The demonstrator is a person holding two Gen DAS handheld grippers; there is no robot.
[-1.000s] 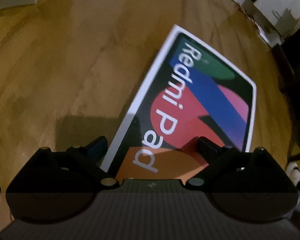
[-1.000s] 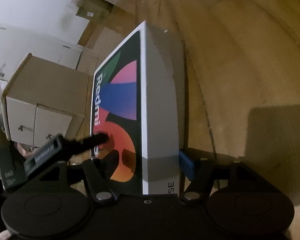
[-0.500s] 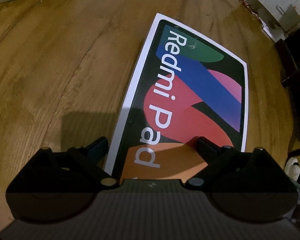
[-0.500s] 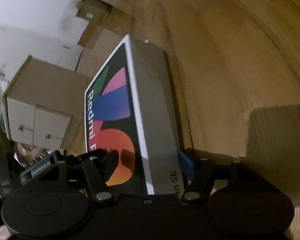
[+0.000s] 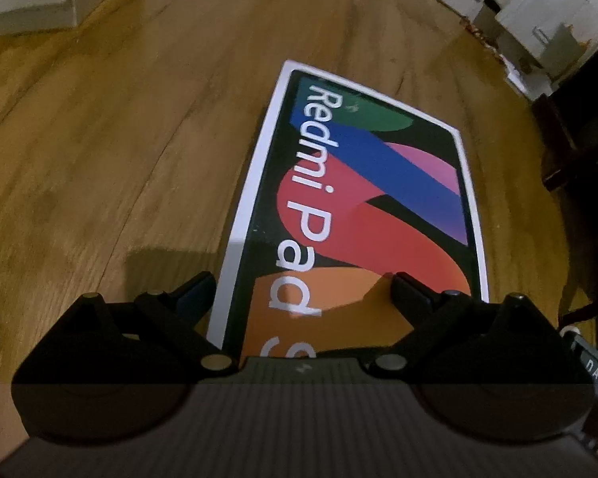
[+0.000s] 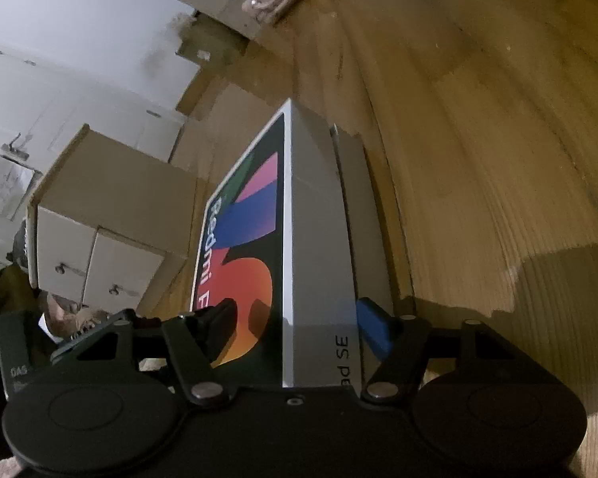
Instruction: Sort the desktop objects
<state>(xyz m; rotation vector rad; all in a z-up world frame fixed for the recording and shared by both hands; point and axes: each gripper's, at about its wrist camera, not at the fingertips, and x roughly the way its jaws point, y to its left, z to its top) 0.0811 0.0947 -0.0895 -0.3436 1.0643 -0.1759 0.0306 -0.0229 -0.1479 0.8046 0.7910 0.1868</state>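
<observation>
White-edged tablet box (image 6: 311,263) (on a wooden table (image 5: 119,139)) pinched by the right gripper (image 6: 295,314); left gripper (image 5: 301,290) spread over it.

Black tool (image 6: 293,318), silver pivot screws, one blue finger pad (image 6: 372,328).

This looks like a room in a home or small office used for storage. A broad wood-grain tabletop (image 5: 119,151) fills both views under dim, warm light. Beyond its far edge stand plain cardboard boxes (image 6: 111,203) stacked against a white wall (image 6: 59,20), and white cabinets with small metal handles (image 5: 538,12) stand off its far right corner. A dark chair-like shape (image 5: 578,147) sits beside the tabletop's right edge.
</observation>
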